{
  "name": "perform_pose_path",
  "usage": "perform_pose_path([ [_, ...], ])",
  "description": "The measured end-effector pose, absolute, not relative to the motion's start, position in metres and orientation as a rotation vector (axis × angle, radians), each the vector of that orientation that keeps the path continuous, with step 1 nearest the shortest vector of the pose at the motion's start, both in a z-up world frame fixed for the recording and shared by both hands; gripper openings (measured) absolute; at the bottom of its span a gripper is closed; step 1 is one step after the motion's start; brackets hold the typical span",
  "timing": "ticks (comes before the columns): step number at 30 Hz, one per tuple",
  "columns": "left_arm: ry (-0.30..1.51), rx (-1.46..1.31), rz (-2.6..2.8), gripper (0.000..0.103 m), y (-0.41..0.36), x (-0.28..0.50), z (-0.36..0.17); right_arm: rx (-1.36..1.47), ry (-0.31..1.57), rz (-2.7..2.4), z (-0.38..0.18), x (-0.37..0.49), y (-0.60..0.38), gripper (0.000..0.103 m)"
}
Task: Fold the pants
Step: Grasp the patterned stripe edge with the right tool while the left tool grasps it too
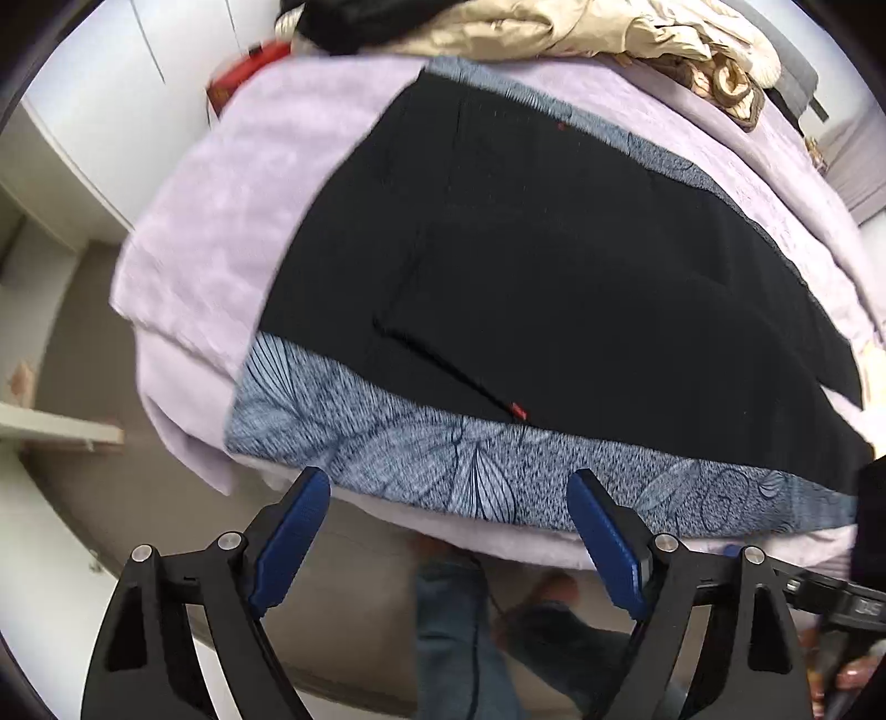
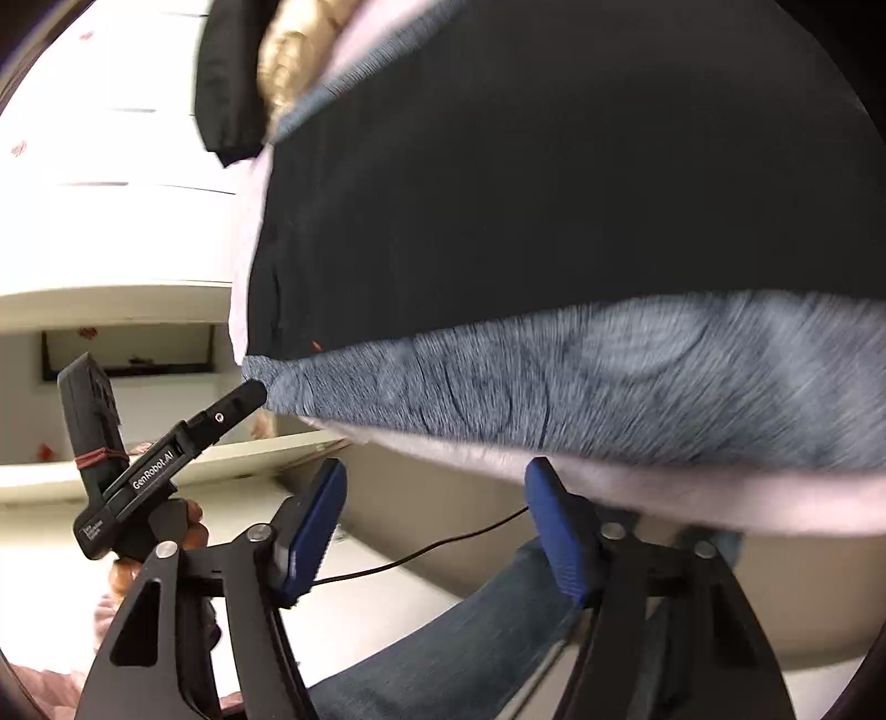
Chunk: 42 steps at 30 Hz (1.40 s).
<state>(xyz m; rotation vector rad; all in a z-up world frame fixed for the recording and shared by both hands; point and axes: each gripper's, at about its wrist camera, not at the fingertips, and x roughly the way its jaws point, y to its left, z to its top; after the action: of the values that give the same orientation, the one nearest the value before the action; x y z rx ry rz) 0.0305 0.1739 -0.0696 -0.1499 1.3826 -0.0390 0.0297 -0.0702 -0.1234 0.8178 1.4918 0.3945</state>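
From the left wrist view, the left tool (image 1: pixel 448 518) hangs with its blue pads spread wide and nothing between them, poised over the near edge of the bed (image 1: pixel 183 221). The black pants (image 1: pixel 526 266) lie flat, spread across a blue leaf-print cloth (image 1: pixel 387 437) on top of the lilac bedding, beyond the pads and apart from them, with a strip of that printed cloth in between. Here's the risk: the tool could pinch the printed cloth along with the pants hem, or instead of it, and drag the whole layer up. At the far end sits a heap of beige and dark clothing (image 1: pixel 554 27), well clear. Over to the right wrist view, blurred: the right tool (image 2: pixel 434 501) is also parted wide and empty, low at the bed's near edge, the pants (image 2: pixel 554 194) above and beyond it, not touching. The left tool's body (image 2: pixel 160 471) shows at left in a hand, its tip just beside the printed cloth's corner (image 2: pixel 554 376). A black cable (image 2: pixel 421 554) trails below; it could snag. Uneven grabs would skew the fold.
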Motion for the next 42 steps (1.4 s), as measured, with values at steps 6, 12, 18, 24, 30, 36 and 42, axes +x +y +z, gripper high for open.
perform_pose_path([
  [6,1.397,-0.182,-0.061,0.089,0.179,0.024,-0.079,0.941,1.403,0.369,-0.136,0.031,-0.083,0.070],
  [12,1.407,-0.209,-0.072,0.089,0.179,0.021,-0.084,1.069,1.378,0.381,-0.156,0.039,-0.077,0.059],
  [18,1.438,-0.451,-0.113,0.089,0.186,0.021,-0.089,1.172,1.260,0.438,-0.130,0.052,-0.079,0.006],
  [24,1.379,-0.637,-0.073,0.089,0.193,0.047,-0.096,1.119,1.258,0.481,-0.110,0.059,-0.082,0.006],
  [30,1.352,-0.695,-0.047,0.089,0.209,0.050,-0.094,1.069,1.309,0.443,-0.117,0.052,-0.087,0.006],
  [36,1.398,-0.647,-0.064,0.089,0.214,0.065,-0.109,1.056,1.352,0.389,-0.132,0.047,-0.097,0.018],
  [42,1.436,-0.524,-0.094,0.057,0.200,0.071,-0.112,1.194,1.272,0.221,-0.139,0.018,-0.144,0.041],
])
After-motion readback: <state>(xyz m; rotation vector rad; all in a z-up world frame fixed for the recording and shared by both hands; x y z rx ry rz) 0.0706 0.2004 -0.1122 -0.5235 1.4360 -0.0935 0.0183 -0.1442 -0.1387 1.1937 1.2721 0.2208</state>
